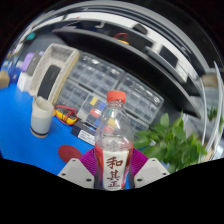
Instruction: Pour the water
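Where the blue table (15,125) runs off to the left, its surface lies bare and smooth between the near edge and a pale cup (42,117), leaving open room on that side. That cup is a squat, straight-walled cylinder with a translucent, milky look and a darker band at its base; what is inside cannot be made out. Behind it, further back, a light-coloured chair (55,72) with a slatted back stands against a cluttered background. Just right of the cup, some small orange and dark items (68,115) lie on the table, too small to identify.

At the middle, a clear plastic bottle (113,140) stands upright with an orange-red screw cap still on. Its ribbed, glossy wall shows see-through contents reaching up toward the shoulder, and a white label with red characters wraps the lower body. The gripper (112,172) is pinching this bottle: the magenta pads (90,160) press against the label on both sides, with the pale finger bodies angling in below. The cup sits well apart from the bottle, to the left and beyond the fingers.

To the right, a leafy green plant (178,142) crowds close beside the bottle, its pointed leaves narrowing the room on that side. Behind everything, long white shelving (130,85) stretches across the room.
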A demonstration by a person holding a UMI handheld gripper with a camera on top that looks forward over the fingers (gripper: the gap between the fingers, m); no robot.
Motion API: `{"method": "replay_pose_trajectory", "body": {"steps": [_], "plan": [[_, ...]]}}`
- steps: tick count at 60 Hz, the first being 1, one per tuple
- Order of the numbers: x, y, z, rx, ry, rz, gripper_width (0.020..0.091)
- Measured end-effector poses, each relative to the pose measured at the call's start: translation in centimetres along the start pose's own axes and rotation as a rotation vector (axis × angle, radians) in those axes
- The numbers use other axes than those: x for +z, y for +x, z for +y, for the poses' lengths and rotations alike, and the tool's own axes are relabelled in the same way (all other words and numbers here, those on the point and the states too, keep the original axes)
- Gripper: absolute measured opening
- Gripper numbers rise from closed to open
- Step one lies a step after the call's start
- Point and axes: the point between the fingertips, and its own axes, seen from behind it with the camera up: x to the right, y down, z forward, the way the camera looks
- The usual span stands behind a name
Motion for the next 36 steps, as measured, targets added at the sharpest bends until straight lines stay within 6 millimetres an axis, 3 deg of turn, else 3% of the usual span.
{"method": "replay_pose_trajectory", "body": {"steps": [21, 36], "plan": [[4.9, -5.9, -6.8, -0.778, 0.067, 0.015, 0.04], [6.9, -7.4, -10.8, -1.269, 0.141, 0.079, 0.0398]]}}
